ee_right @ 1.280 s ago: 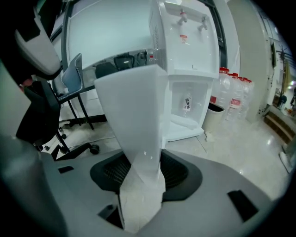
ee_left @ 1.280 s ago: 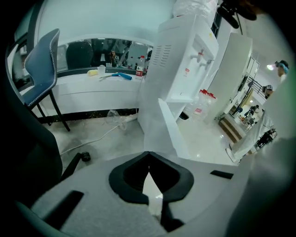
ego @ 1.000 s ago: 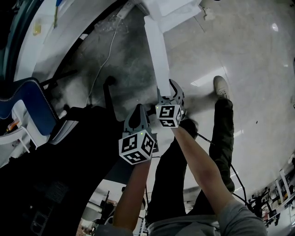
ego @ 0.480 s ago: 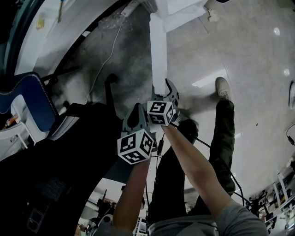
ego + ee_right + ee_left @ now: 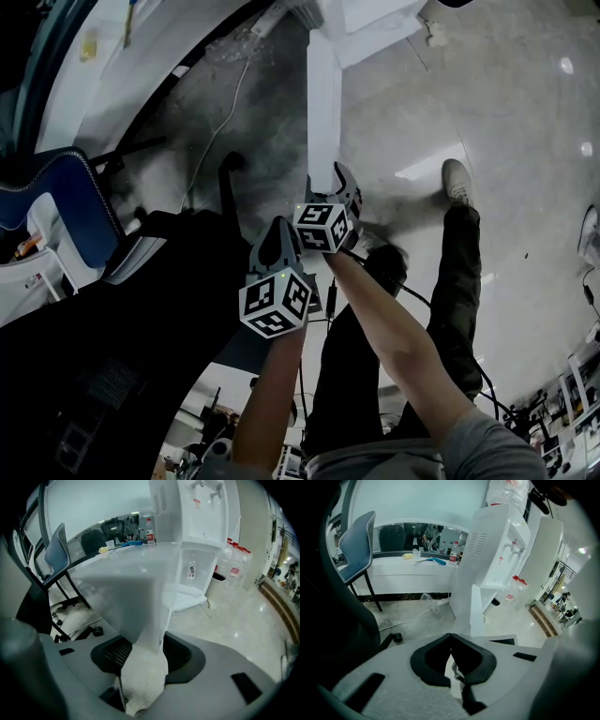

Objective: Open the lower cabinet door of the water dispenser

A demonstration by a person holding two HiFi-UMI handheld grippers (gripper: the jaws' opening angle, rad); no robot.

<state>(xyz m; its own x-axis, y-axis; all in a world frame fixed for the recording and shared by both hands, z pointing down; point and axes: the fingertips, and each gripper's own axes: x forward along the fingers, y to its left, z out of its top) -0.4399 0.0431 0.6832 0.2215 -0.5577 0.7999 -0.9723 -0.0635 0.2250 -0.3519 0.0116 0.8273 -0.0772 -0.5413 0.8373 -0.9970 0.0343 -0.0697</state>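
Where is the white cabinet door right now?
In the head view the cabinet door sticks out open from the water dispenser at top centre, its near edge gripped by the right gripper.

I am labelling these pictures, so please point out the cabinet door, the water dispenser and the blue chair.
cabinet door (image 5: pixel 323 103), head view, middle of the white panel
water dispenser (image 5: pixel 485 564), left gripper view, its white side wall
blue chair (image 5: pixel 358 545), left gripper view, its backrest
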